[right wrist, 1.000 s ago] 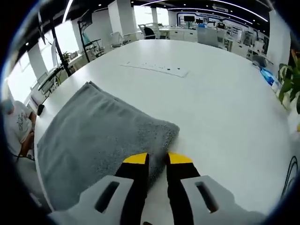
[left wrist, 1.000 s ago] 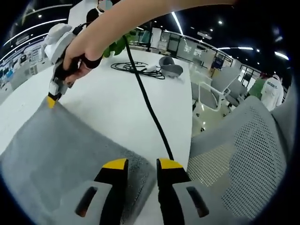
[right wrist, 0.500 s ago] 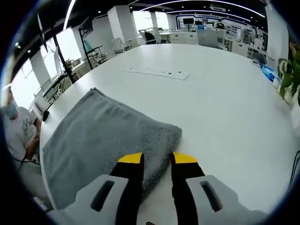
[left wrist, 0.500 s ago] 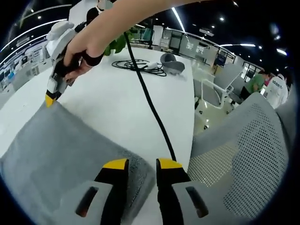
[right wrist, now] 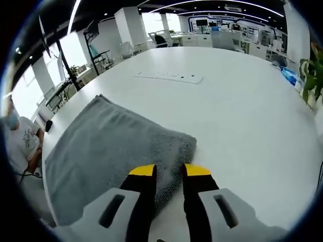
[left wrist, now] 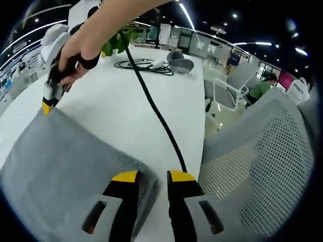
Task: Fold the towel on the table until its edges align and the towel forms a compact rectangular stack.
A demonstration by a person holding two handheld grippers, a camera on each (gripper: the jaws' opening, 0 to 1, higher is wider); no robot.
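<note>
There are one grey towel (left wrist: 65, 166), one black cable (left wrist: 151, 108), one grey bowl (left wrist: 180, 64) and two mesh chairs (left wrist: 262, 166).

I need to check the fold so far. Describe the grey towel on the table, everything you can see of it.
The grey towel looks like thick terry cloth with a fuzzy nap. It lies flat on the white table, already doubled, with a rounded folded edge near the right gripper, whose yellow-tipped jaws straddle one corner. In the left gripper view the left gripper sits at another corner of the towel, a narrow gap between its jaws. There the right gripper meets the far corner. One long side runs near the table edge.
</note>
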